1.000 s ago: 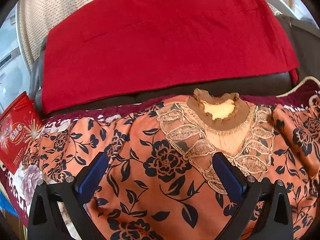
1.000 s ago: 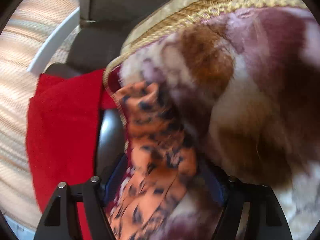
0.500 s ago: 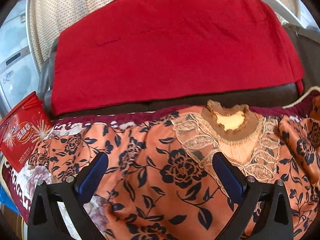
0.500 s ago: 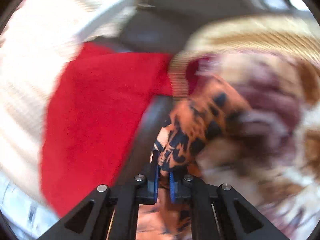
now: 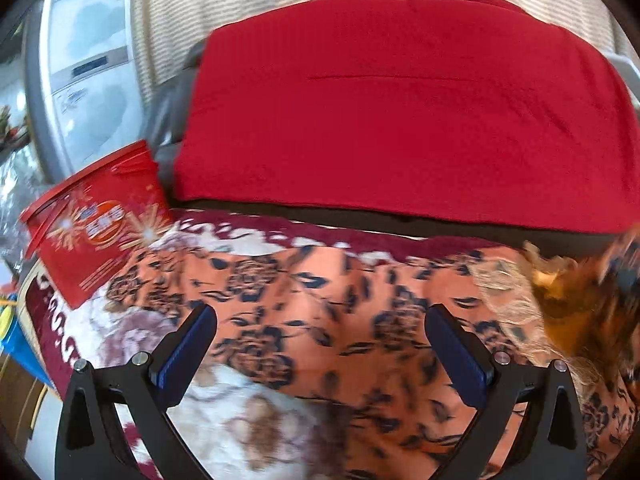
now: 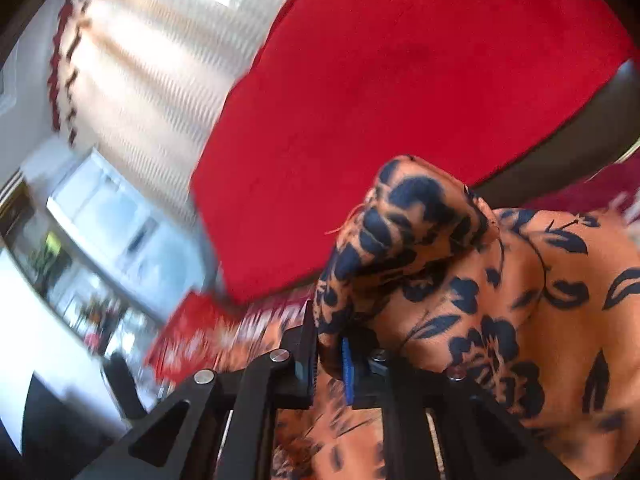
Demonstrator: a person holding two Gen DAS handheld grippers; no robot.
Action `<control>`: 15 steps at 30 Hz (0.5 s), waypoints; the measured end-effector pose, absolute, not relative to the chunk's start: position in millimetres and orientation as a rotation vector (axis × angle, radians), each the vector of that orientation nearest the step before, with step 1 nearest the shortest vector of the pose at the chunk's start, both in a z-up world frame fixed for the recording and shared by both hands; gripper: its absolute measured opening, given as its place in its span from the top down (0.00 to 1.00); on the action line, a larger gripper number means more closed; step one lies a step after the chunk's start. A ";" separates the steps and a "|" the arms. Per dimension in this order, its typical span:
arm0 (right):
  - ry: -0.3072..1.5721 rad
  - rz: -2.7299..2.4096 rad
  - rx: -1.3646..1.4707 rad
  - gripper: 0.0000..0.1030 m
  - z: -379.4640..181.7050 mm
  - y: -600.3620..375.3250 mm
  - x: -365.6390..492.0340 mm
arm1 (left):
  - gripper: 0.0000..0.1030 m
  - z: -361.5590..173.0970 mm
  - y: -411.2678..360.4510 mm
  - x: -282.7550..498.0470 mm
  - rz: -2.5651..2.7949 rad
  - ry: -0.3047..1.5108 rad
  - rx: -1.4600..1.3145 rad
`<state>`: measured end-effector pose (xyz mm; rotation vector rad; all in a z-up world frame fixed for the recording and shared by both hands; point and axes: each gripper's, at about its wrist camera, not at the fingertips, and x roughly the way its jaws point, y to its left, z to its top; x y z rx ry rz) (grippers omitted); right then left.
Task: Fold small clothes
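The right tongs [image 6: 326, 364] have just clamped shut on the sleeve [image 6: 404, 232] of the orange flowered blouse [image 5: 320, 312] and now carry it up and leftward over the garment — the first fold looks under way. The left tongs [image 5: 320, 344] hang released above the blouse, which lies on a blanket [image 5: 240, 420]. A red box [image 5: 96, 232] sits far left — its contents are hidden.
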<state>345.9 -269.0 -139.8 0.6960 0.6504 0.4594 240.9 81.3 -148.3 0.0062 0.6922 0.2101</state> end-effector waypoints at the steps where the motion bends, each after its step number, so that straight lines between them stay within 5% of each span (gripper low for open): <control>1: 0.695 0.499 0.693 0.88 -148.3 -252.0 355.0 | 0.00 -147.4 89.6 240.0 0.223 0.690 -0.001; 4: 0.832 0.569 0.659 0.83 -184.0 -202.2 350.8 | 0.00 -146.5 108.7 242.0 0.242 0.693 -0.029; 6: 0.924 0.618 0.634 0.67 -189.3 -182.3 359.0 | 0.00 -146.2 117.8 244.2 0.244 0.702 -0.051; 8: 0.950 0.689 0.631 0.11 -189.1 -178.0 356.1 | 0.00 -146.3 124.5 245.1 0.246 0.706 -0.070; 15: 0.801 0.660 0.652 0.08 -162.7 -235.6 306.5 | 0.00 -144.6 119.9 245.0 0.139 0.714 -0.125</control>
